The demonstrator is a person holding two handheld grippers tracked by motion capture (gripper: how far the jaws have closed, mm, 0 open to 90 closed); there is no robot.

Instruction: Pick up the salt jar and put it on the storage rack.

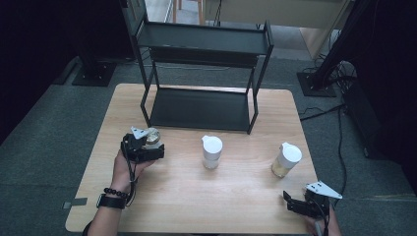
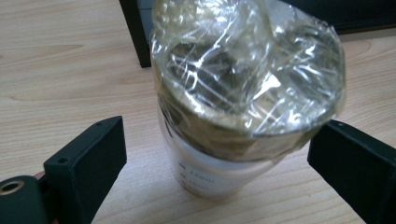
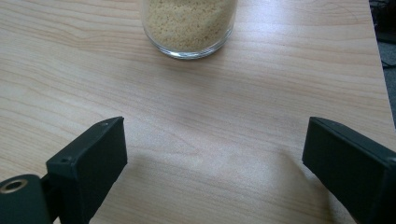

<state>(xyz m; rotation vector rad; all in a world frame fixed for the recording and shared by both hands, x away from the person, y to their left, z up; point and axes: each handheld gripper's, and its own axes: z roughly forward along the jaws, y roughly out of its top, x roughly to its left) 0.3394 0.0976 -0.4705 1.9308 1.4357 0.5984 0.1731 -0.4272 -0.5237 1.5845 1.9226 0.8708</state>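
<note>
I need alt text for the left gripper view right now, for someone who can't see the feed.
A plastic-wrapped jar stands on the wooden table between the left gripper's two open black jaws, with a visible gap on the left side and the right jaw close to the wrap. Behind the jar, the leg of a black metal rack rises from the tabletop.

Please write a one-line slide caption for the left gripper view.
Open left gripper around a film-covered jar standing on the wooden table.

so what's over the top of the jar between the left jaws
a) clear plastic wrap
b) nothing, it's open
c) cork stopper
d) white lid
a: in the left gripper view, crinkled clear plastic wrap is stretched over the mouth of the jar; no lid or stopper.
</note>
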